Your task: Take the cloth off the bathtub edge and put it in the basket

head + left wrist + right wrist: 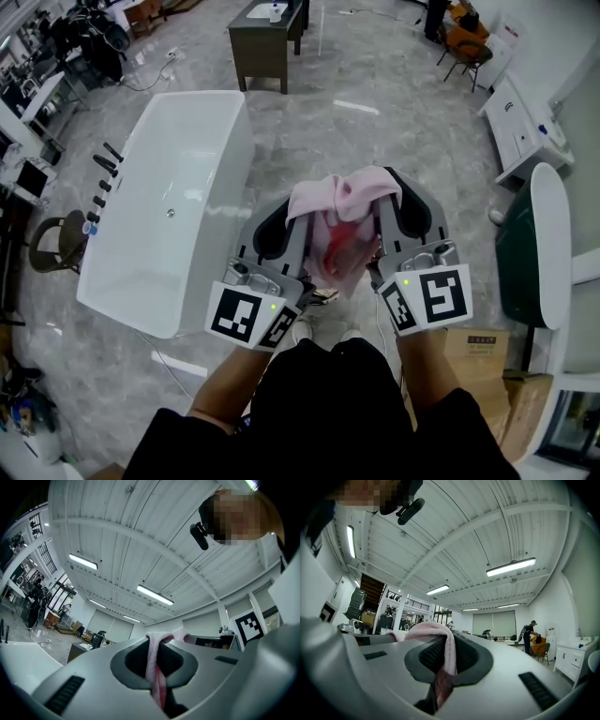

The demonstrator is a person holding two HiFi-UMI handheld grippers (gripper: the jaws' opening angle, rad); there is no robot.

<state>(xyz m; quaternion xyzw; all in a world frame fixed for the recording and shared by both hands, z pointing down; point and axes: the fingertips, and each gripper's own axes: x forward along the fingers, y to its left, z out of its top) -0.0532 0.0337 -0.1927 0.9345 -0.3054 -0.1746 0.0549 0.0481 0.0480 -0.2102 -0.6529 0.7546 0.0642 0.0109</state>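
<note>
Pink cloth [342,211] pinched by both grippers, off the white bathtub [234,178].
Head view: the left gripper [274,223] and right gripper [403,202] hold the cloth over the floor, right of the tub. Left gripper view: the jaws are clamped on a thin fold. Right gripper view: the jaws are clamped on cloth draped over their tip.

Head view is looking steeply down from the person's head onto the floor [375,84], with the tub [178,187] at left and both grippers close beneath. Left gripper view is riding on the left gripper [286,214], looking along its jaws and tilting up at the ceiling [140,536]; the jaws are filling the lower frame at very close range. Right gripper view is doing likewise from the right gripper [392,192]. All three views are sharing the cloth [342,211]. Both gripper views are sharing the ceiling and the head camera [199,535].
</note>
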